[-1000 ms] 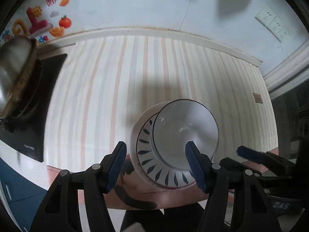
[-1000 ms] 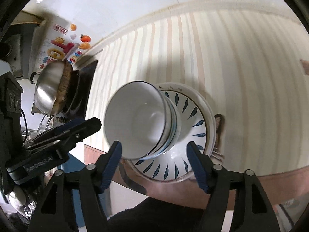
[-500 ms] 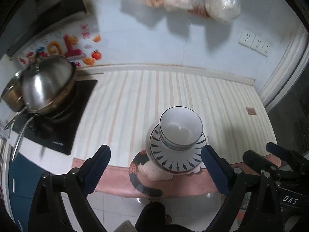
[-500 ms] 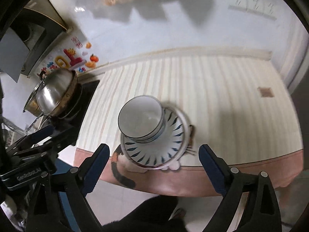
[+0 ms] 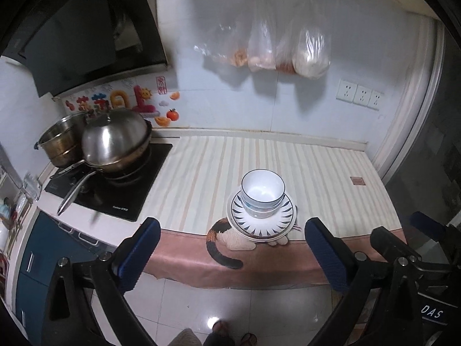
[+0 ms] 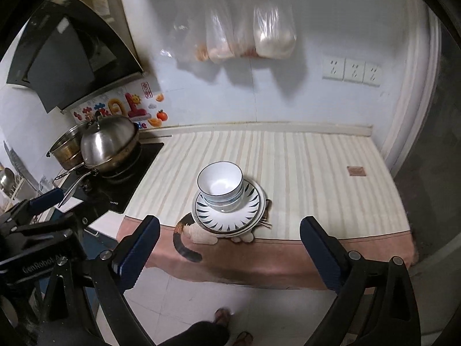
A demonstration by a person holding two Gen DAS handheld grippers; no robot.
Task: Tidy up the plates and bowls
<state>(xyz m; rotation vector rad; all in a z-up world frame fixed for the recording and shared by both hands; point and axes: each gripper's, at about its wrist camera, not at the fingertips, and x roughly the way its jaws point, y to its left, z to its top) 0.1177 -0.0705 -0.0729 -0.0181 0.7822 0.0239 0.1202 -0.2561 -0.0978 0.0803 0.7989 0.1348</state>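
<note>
Bowls (image 5: 262,191) stacked upright on leaf-patterned plates (image 5: 261,221), blue-rimmed white.

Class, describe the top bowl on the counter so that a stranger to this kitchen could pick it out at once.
Start at the striped counter cloth right of the black cooktop. Near its front edge, over a printed cat, sits a stack of plates with dark leaf marks. The top bowl is the white one with a thin dark rim, nested in the bowls on those plates, the highest piece of the stack.

"DAS" is printed in white on the right gripper's black body (image 5: 435,311), at four o'clock. "GenRobot" is read on the left gripper's body (image 6: 43,262), at eight o'clock.
</note>
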